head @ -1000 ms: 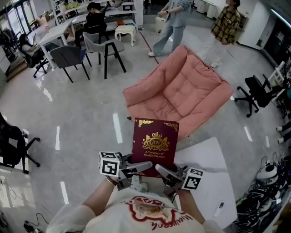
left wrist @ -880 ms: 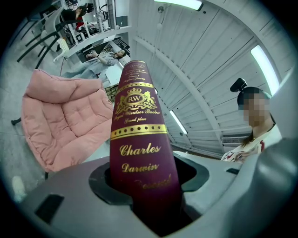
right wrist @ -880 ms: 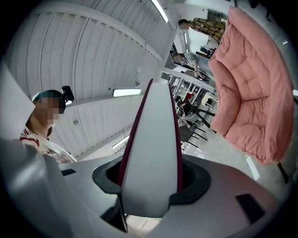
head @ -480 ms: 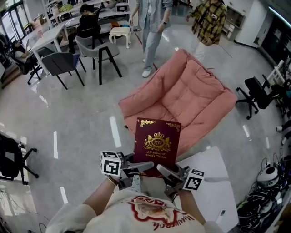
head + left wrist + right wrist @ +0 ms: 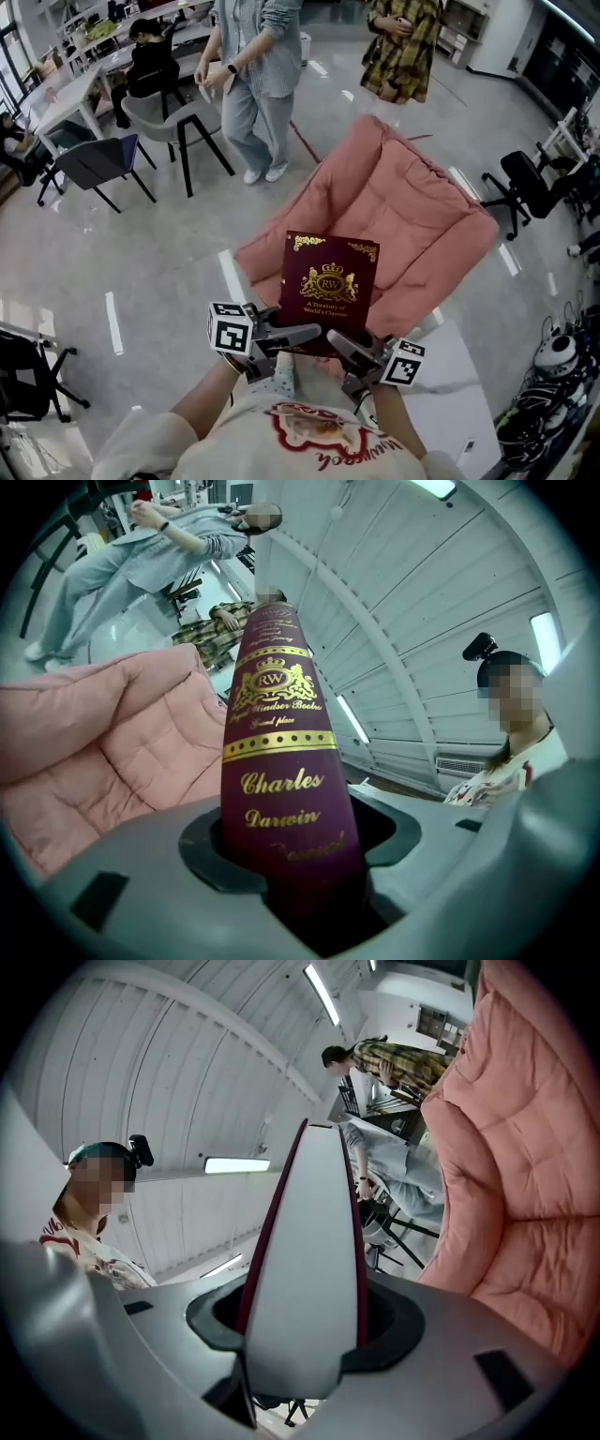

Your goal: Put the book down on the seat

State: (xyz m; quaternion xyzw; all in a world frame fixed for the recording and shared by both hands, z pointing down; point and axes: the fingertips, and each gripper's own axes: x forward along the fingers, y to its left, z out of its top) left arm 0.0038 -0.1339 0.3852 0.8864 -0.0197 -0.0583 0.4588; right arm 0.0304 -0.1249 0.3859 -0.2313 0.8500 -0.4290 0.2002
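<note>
Gripping the book (image 5: 328, 286) from both sides, I have the left tool (image 5: 298, 335) clenched on its spine edge and the right tool (image 5: 339, 343) clenched on its page edge. Ahead of the tools, its far edge shows over the front rim of the pink seat (image 5: 412, 206). Floor (image 5: 159, 253) spreads left of the left tool; a white worktop (image 5: 450, 366) corner sits under the right.
</note>
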